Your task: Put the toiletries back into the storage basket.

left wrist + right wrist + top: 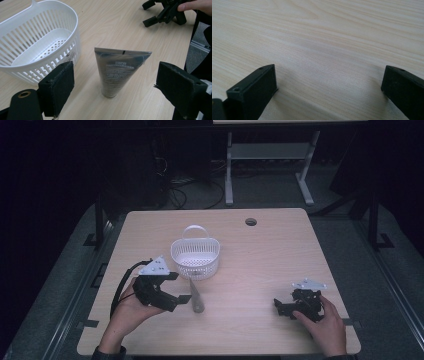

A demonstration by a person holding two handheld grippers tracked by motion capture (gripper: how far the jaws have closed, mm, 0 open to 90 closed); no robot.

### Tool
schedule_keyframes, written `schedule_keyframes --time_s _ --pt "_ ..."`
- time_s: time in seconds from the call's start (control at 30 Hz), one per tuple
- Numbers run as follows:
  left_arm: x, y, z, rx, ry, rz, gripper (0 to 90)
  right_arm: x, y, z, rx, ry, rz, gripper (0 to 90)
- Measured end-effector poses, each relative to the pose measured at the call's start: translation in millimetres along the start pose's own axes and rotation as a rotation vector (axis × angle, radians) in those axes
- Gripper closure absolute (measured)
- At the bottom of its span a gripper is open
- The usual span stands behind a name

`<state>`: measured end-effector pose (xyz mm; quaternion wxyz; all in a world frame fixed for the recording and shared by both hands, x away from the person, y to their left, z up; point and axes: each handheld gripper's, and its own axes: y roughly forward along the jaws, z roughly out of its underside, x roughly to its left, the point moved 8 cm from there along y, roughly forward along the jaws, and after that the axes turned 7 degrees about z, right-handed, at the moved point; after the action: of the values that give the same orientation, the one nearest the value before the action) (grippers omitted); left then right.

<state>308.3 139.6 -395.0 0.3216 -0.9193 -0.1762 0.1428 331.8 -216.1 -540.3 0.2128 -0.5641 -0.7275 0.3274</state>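
On a wooden table, the left gripper is held low in the left hand, jaws wide open around a grey tube that lies flat just in front of a white basket. The tube looks light, soft and a little slick, so the firmer body near the cap seems the best hold. At right, the right gripper rests open on bare wood, gripped from behind by the right hand.

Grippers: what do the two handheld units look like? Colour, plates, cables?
Both are black, angular frames with blocky black jaws. The left gripper and right gripper each carry a grey three-cornered plate on top. A black cable loops from the left one. Dark cuffs at the wrists.
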Motion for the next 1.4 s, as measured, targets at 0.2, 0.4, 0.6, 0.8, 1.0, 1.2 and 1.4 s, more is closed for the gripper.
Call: schedule_keyframes --time_s 0.2,0.4,0.6,0.8,1.0,1.2,1.4 --pt "-3.6 3.8 -7.7 0.011 0.018 0.008 14.1 -0.1 0.0 0.0 0.0 -0.001 0.0 0.0" --pt "-6.6 12.3 -13.6 0.025 0.036 0.016 14.1 -0.1 0.0 0.0 0.0 -0.001 0.0 0.0" --pt "-7.2 22.5 -18.4 0.035 0.046 0.027 14.1 0.0 0.0 0.0 0.0 -0.001 -0.001 0.0" --pt "-6.4 31.5 -19.7 0.048 0.052 0.032 14.1 0.0 0.0 0.0 0.0 -0.001 -0.001 0.0" --pt "-4.1 40.1 -17.8 0.072 0.05 0.03 14.2 0.0 0.0 0.0 0.0 -0.001 -0.001 0.0" --pt "-3.2 46.2 -15.0 0.106 0.058 0.029 14.7 0.0 0.0 0.0 0.0 -0.001 -0.001 0.0" --pt "-3.7 50.9 -13.3 0.128 0.059 0.028 17.0 -0.1 0.0 0.0 0.0 0.0 0.0 0.0"
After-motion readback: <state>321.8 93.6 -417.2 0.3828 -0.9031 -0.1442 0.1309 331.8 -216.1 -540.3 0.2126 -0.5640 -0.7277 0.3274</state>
